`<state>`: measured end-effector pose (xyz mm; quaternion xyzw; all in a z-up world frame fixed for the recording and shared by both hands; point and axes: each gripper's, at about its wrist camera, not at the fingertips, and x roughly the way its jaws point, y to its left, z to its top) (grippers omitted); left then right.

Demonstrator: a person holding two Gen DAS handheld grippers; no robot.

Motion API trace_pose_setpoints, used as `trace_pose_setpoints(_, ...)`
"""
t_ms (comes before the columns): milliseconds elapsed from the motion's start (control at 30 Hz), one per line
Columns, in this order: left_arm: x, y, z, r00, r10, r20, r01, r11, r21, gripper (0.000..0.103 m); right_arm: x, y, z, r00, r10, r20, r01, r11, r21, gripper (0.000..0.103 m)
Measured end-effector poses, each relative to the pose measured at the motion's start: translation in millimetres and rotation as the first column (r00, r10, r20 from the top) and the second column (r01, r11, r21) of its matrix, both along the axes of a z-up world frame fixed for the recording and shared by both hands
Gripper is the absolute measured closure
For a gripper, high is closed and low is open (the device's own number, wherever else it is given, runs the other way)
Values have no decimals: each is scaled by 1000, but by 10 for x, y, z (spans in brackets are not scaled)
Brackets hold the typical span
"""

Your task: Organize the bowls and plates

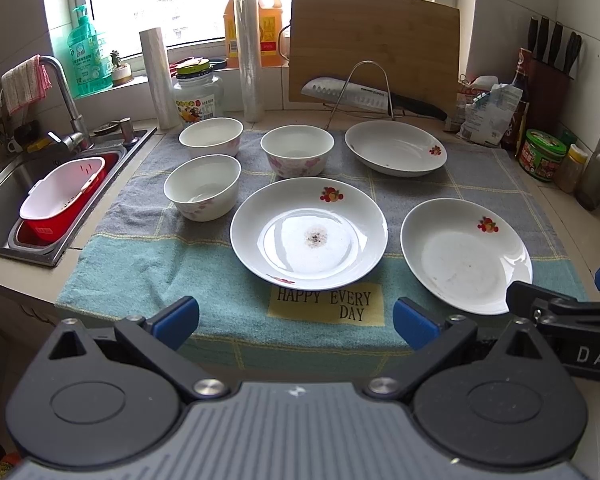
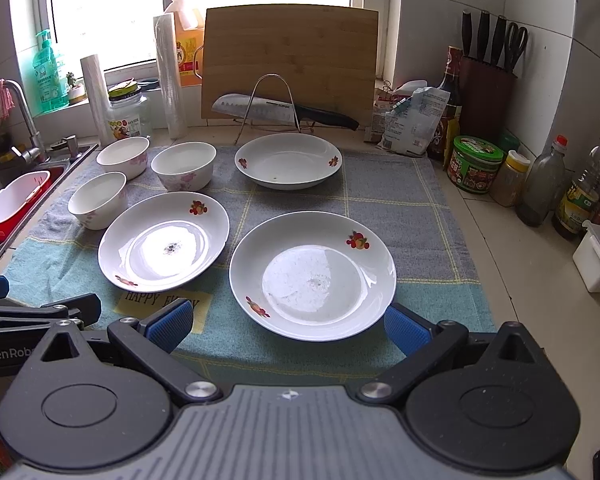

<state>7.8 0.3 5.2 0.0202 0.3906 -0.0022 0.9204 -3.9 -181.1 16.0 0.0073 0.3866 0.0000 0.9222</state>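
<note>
Three white plates with fruit prints lie on a checked towel [image 1: 140,264]: a middle plate [image 1: 308,232] [image 2: 164,240], a right front plate [image 1: 466,254] [image 2: 312,274] and a back plate [image 1: 396,148] [image 2: 288,166]. Three white floral bowls stand at the left: back left bowl [image 1: 211,136] [image 2: 123,156], back middle bowl [image 1: 297,154] [image 2: 183,166], front bowl [image 1: 202,186] [image 2: 97,199]. My left gripper [image 1: 296,322] is open at the towel's front edge, below the middle plate. My right gripper [image 2: 288,322] is open, its blue pads on either side of the right front plate's near rim, holding nothing.
A sink [image 1: 4,200] with a red and white basket [image 1: 60,196] lies at the left. A cutting board [image 1: 374,46], a knife on a wire rack [image 1: 360,94], wrap rolls and bottles line the back. Jars and bottles [image 2: 540,184] crowd the right; a white box [image 2: 598,260] sits there.
</note>
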Motion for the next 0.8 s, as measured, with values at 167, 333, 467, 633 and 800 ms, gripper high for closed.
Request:
trace_pose_setpoints(167, 6, 0, -8, 1000, 0, 1, 0, 1000, 0, 1, 3, 2, 0, 1000, 0, 0, 0, 1000, 0, 0)
trace_pose_setpoints(333, 19, 5, -11, 1000, 2, 0, -2, 1000, -1, 1, 0, 6, 3, 1000, 1, 0, -1, 1000, -2, 0)
trace_pose_setpoints(467, 18, 11, -14, 1000, 3, 1, -3, 1000, 0, 1, 3, 11, 7, 1000, 4, 1, -4, 1000, -2, 0)
trace_pose_setpoints(633, 21, 14, -10, 1000, 3, 1, -3, 1000, -1, 1, 8, 10, 8, 1000, 3, 1, -3, 1000, -1, 0)
trace_pose_setpoints(800, 20, 16, -8, 1000, -2, 3, 2, 1000, -2, 1, 17, 13, 14, 1000, 4, 6, -4, 1000, -3, 0)
